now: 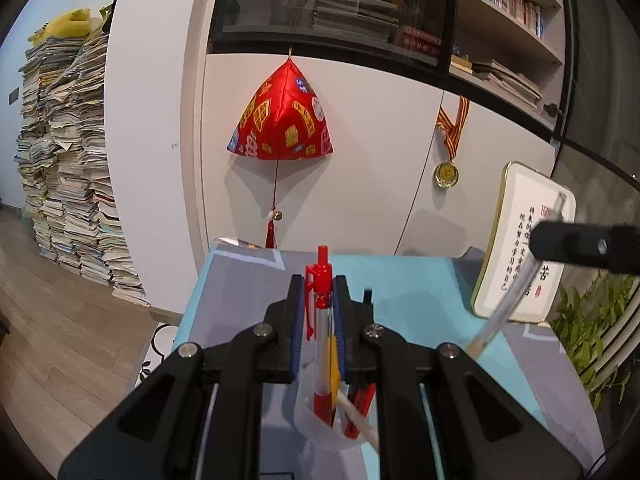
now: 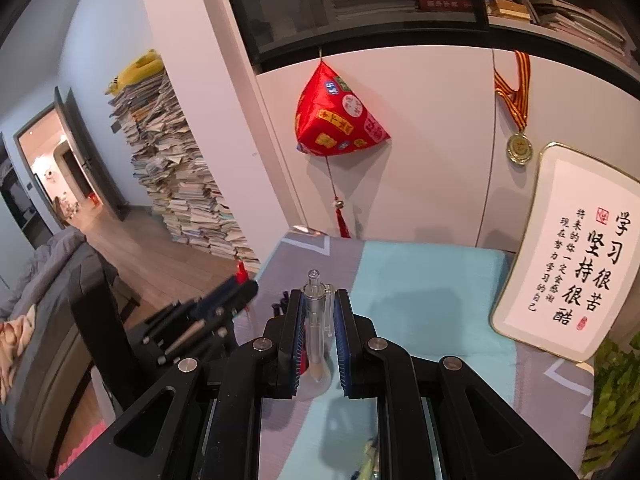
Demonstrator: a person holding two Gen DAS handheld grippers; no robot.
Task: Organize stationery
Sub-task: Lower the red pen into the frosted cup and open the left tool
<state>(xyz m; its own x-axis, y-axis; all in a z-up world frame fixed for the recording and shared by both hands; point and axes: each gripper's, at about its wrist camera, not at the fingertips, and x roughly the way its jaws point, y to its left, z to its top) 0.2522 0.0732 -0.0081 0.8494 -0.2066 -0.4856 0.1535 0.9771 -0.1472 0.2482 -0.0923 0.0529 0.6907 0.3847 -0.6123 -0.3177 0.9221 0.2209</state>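
My left gripper (image 1: 318, 284) is shut on a red click pen (image 1: 320, 320) that stands upright. The pen's lower end reaches into a translucent cup (image 1: 310, 420) that holds several pens, red, white and yellow among them. My right gripper (image 2: 320, 296) is shut on a clear pen (image 2: 314, 320), also upright, over a translucent round rim (image 2: 316, 386). In the left wrist view the right gripper (image 1: 540, 240) comes in from the right with the clear pen (image 1: 504, 308) slanting down from it. The right wrist view shows the left gripper (image 2: 244, 288) at the left.
The table (image 2: 420, 288) has a teal and grey cloth. A framed calligraphy board (image 2: 568, 256) leans at the right, with a green plant (image 2: 616, 392) beside it. A red ornament (image 1: 282, 120) and a medal (image 1: 447, 174) hang on the cabinet behind. Paper stacks (image 1: 68, 160) stand on the floor.
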